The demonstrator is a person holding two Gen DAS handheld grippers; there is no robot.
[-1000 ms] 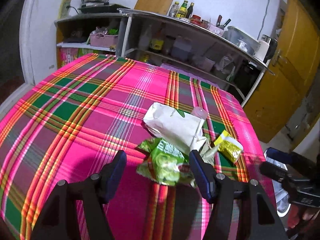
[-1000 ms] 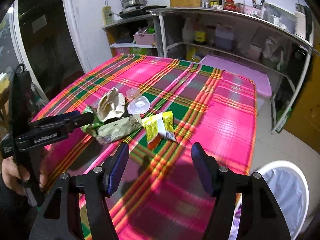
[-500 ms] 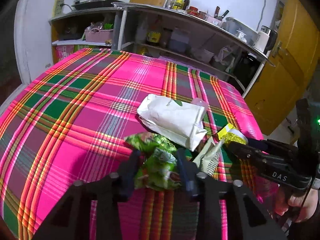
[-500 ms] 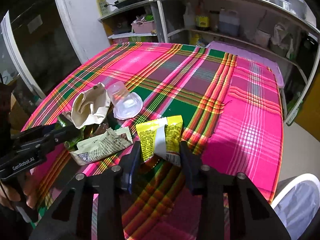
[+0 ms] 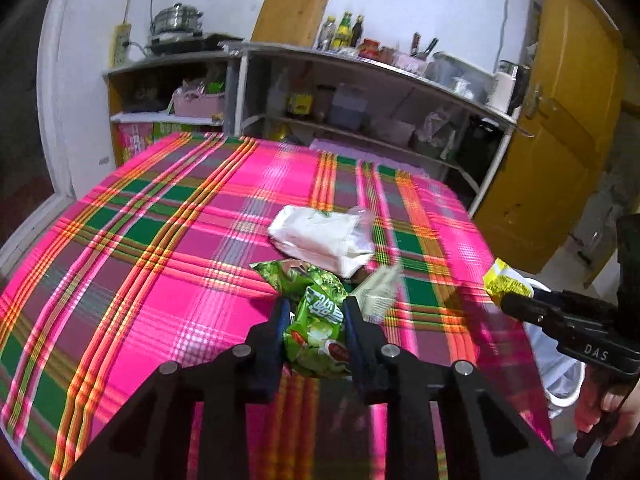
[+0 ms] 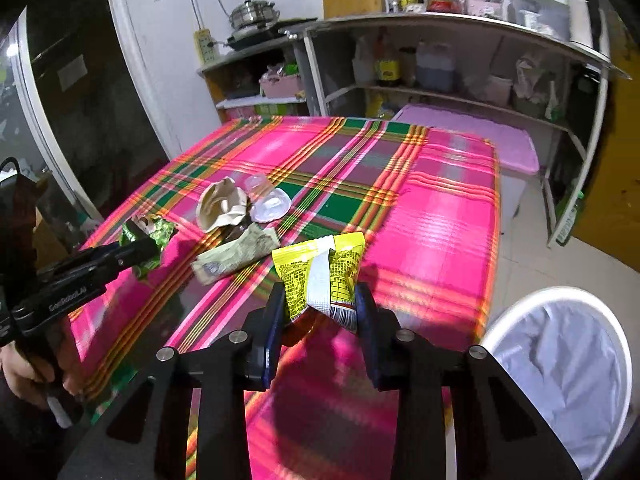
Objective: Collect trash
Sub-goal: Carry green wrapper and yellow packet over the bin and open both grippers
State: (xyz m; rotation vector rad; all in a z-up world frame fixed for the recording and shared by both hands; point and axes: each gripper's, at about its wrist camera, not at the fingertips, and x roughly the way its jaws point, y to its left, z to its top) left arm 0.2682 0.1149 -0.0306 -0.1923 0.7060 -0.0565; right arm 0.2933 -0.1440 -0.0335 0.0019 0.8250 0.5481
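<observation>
My left gripper [image 5: 314, 312] is shut on a green snack wrapper [image 5: 316, 320] and holds it above the pink plaid table [image 5: 160, 280]. My right gripper [image 6: 322, 300] is shut on a yellow and white wrapper [image 6: 320, 276], lifted near the table's right edge. On the cloth lie a white paper bag [image 5: 320, 240], a crumpled printed wrapper [image 6: 236, 256] and a clear plastic cup [image 6: 266, 200]. The left gripper with the green wrapper also shows in the right wrist view [image 6: 136, 250]. The right gripper with the yellow wrapper also shows in the left wrist view [image 5: 508, 300].
A white bin with a pale liner [image 6: 560, 364] stands on the floor right of the table. Shelves with bottles and containers [image 6: 440, 64] line the back wall. A yellow door [image 5: 560, 140] is at the right.
Both grippers closed from open onto their wrappers and lifted them off the cloth. The view pulled back from the trash pile.
</observation>
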